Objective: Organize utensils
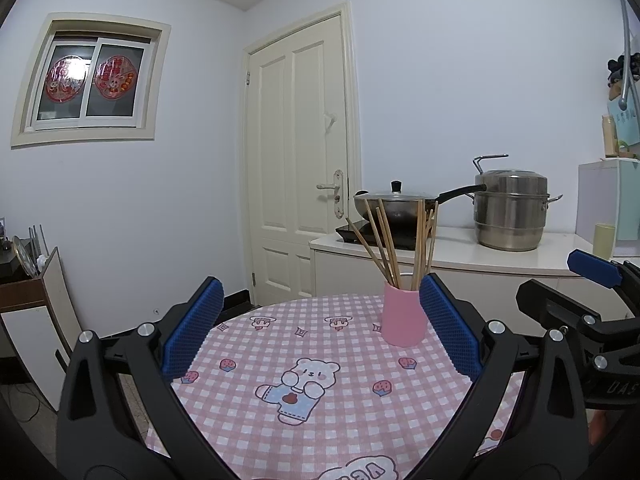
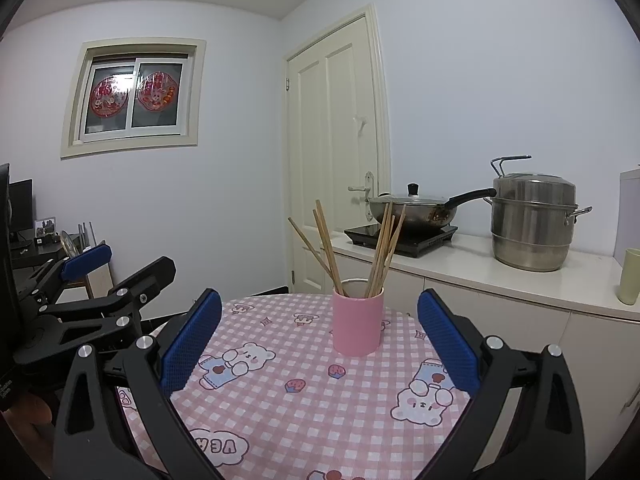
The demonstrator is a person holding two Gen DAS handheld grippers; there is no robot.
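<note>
A pink cup point(image 1: 403, 318) point(image 2: 357, 322) stands upright on the round table with the pink checked cloth point(image 1: 320, 376) point(image 2: 304, 376). Several wooden chopsticks point(image 1: 390, 246) point(image 2: 362, 248) stand in it, fanned out left and right. My left gripper point(image 1: 320, 316) is open above the cloth, nothing between its blue pads point(image 1: 192, 332); the cup sits just inside its right pad. My right gripper point(image 2: 319, 320) is open too, the cup a little beyond its tips between the fingers. Each gripper shows at the edge of the other's view, the right one point(image 1: 592, 300) and the left one point(image 2: 104, 280).
Behind the table runs a white counter point(image 1: 460, 256) point(image 2: 500, 276) with a lidded wok on an induction hob point(image 1: 394, 206) point(image 2: 412, 212), a steel steamer pot point(image 1: 510, 208) point(image 2: 534, 222) and a pale green cup point(image 2: 629, 276). A cream door point(image 1: 300, 152) is shut. A side cabinet point(image 1: 28, 304) stands left.
</note>
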